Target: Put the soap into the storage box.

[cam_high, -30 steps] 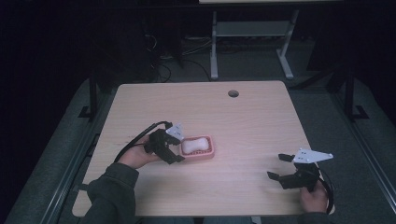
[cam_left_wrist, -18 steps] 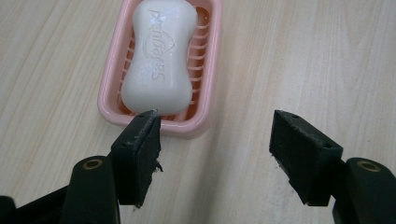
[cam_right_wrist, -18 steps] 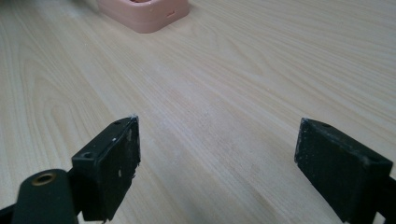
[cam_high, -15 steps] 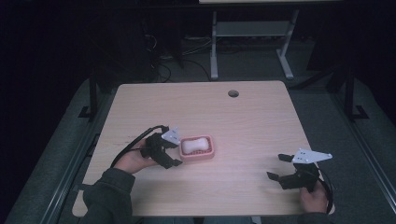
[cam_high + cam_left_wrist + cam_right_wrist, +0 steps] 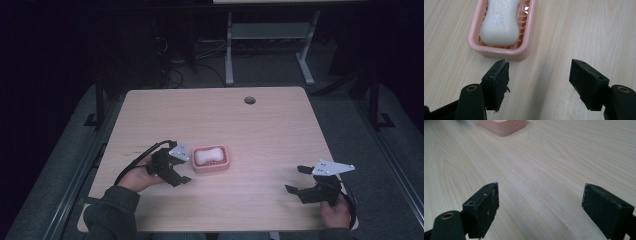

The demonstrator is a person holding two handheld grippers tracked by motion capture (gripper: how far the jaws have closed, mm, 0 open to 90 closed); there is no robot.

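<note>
soap (image 5: 500, 23), white, smooth, waisted oval bar with raised lettering pressed into its top, lies inside a pink plastic dish (image 5: 475, 46) with rounded corners, glossy rim and slatted floor. dish sits on the table (image 5: 260, 130), pale wood-grain laminate, matte, rounded corners, one round hole near the far edge. left gripper (image 5: 183, 171), black, blocky, with a grey three-cornered plate on top, is just beside the dish's left end, not touching; its jaws have just been opening and stand wide, nothing between them but bare table. pads (image 5: 499, 82) are dull black rubber, rectangular, edges scuffed and frayed. right gripper (image 5: 296, 181) is well apart at the near right corner, jaws spread wide over bare wood, holding nothing.
</note>
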